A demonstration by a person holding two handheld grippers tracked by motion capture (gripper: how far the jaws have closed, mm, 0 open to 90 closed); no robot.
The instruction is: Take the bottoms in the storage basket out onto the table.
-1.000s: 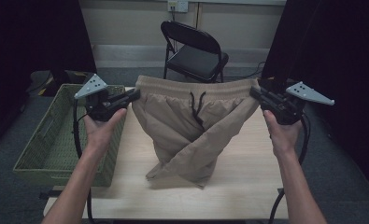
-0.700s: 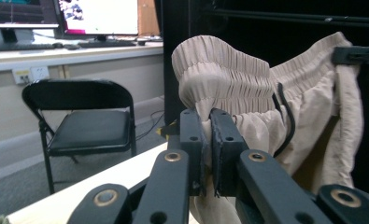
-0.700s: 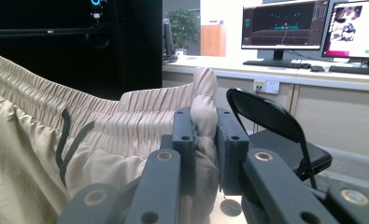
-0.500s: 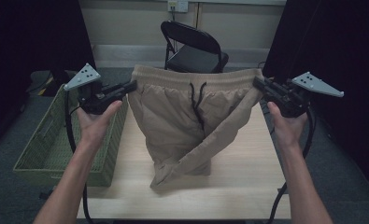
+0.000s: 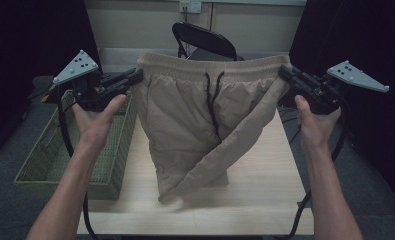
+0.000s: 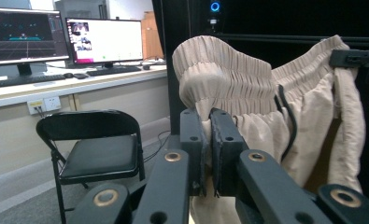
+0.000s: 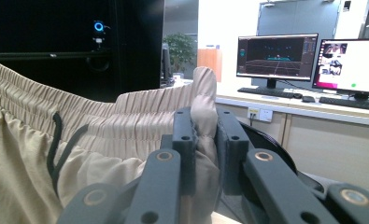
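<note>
Lab / data-collection room, office-style. Evidence: long counter along the back wall with two lit monitors (image 6: 65, 39), one showing a dark 3D wireframe scene, the other a bright window; keyboards (image 6: 109, 71) in front of them. Wall power socket (image 6: 44, 104) under the counter. Black curtains (image 5: 35, 35) box in a plain wooden tabletop (image 5: 265, 170). Blue-ringed device (image 7: 98, 26) mounted on a dark frame. Black folding chair (image 6: 95, 149), grey carpet floor (image 5: 375, 170), potted plant (image 7: 181, 49) and grey door (image 7: 299, 18) further back.
</note>
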